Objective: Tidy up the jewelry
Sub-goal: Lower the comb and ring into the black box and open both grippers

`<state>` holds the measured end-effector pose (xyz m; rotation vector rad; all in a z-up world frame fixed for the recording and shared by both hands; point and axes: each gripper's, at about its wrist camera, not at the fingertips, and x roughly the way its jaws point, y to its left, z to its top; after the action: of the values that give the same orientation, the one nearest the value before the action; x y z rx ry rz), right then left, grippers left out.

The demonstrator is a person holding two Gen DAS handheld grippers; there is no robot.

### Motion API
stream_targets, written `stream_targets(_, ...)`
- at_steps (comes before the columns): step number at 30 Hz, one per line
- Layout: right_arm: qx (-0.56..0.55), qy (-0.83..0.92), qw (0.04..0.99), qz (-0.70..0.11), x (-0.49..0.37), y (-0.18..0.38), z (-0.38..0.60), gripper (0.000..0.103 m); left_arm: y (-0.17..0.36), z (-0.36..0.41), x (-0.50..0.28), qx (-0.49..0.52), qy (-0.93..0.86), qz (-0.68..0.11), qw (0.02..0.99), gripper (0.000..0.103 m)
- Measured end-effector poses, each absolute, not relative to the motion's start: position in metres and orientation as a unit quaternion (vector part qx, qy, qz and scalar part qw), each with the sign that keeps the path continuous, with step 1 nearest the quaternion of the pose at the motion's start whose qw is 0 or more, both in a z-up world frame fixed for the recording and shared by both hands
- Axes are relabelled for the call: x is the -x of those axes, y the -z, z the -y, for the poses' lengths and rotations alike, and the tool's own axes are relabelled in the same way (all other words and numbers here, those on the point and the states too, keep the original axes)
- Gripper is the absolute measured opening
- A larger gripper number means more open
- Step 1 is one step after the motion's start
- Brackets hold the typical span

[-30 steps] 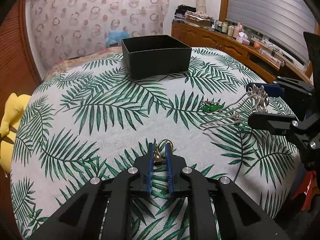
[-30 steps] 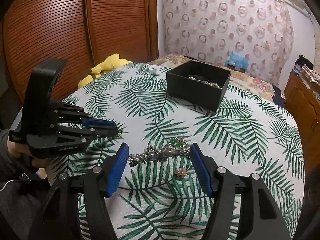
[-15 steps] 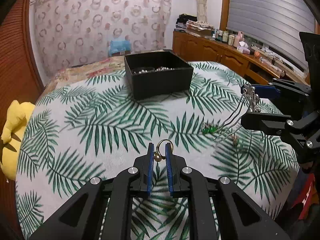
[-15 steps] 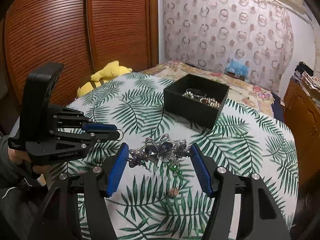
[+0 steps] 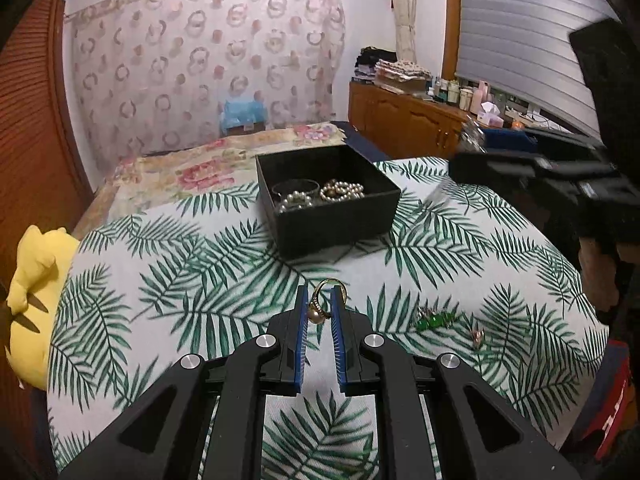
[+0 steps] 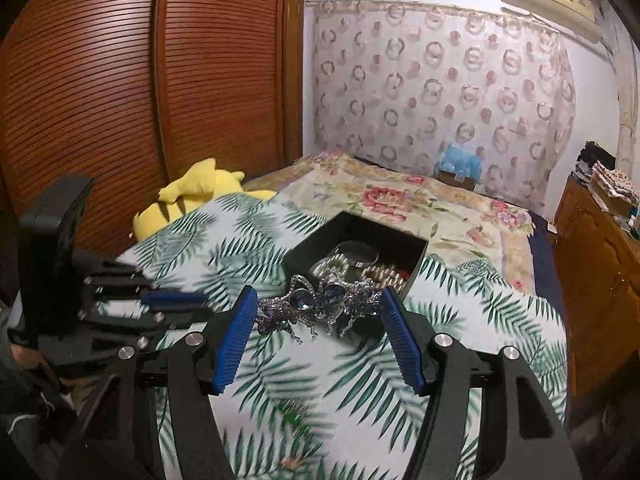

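The left gripper [image 5: 320, 304] is clamped narrow on a gold ring [image 5: 322, 300]; the right gripper [image 6: 318, 312] spans a jewelled hair comb [image 6: 320, 306] end to end. Both are held above the tablecloth [image 5: 160, 300] — the black box [image 5: 328, 204] ahead. Advice: clear the near wall before releasing; avoid crowding both over one opening. A green earring [image 5: 436, 320] remains loose.

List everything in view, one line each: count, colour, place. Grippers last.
jewelry box: one, black, open, far side of the tablecloth
pearl strands: several, white and gold, inside the box
green piece: one, on the cloth
small pink-gold piece: one, right of the green piece
tablecloth: one, white with green fronds
plush toy: one, yellow, left of the cloth
left gripper: shut on gold ring
right gripper: clamping blue-stoned hair comb
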<state>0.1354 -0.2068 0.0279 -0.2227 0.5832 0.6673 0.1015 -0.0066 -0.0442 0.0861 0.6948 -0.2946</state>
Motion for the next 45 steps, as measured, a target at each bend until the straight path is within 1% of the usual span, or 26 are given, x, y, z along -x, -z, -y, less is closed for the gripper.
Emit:
stream_targets(7, 0.073, -0.313, 0.902, -0.289, -0.188, -0.044, 0.208, 0.066, 0.032, 0.004, -0.115, -0.050, 0.136, -0.332, 0.932, 0.010)
stream_targets(13, 0.056, -0.304, 0.903, -0.297, -0.224, -0.045, 0.202, 0.066, 0.015, 0.002, -0.129, -0.056, 0.132, -0.320, 0.936, 0.010)
stream_targets(16, 0.056, -0.292, 0.904, -0.307, -0.244, -0.036, 0.194, 0.066, 0.011, 0.002, -0.137, -0.057, 0.129, -0.319, 0.937, 0.010)
stream_targets(22, 0.007, -0.288, 0.897, -0.334, -0.288, -0.006, 0.183, 0.066, 0.012, 0.001, -0.147, -0.058, 0.123, -0.322, 0.937, 0.010)
stream_targets(24, 0.008, -0.287, 0.897, -0.337, -0.296, 0.001, 0.176, 0.066, 0.013, 0.001, -0.151, -0.058, 0.121, -0.324, 0.936, 0.010)
stream_targets(28, 0.005, -0.284, 0.899, -0.333, -0.304, 0.007, 0.171, 0.066, 0.016, -0.002, -0.158, -0.061, 0.111, -0.327, 0.937, 0.010)
stream_targets(33, -0.001, -0.290, 0.888, -0.358, -0.306, 0.014, 0.176, 0.067, 0.019, -0.008, -0.163, -0.055, 0.103, -0.333, 0.936, 0.010)
stream_targets(37, -0.008, -0.299, 0.883, -0.362, -0.300, 0.009, 0.186, 0.067, 0.019, -0.006, -0.165, -0.056, 0.098, -0.331, 0.937, 0.010)
stream_targets(45, 0.020, -0.283, 0.889, -0.358, -0.276, 0.000, 0.209, 0.067, 0.021, 0.007, -0.187, -0.060, 0.105, -0.341, 0.932, 0.010)
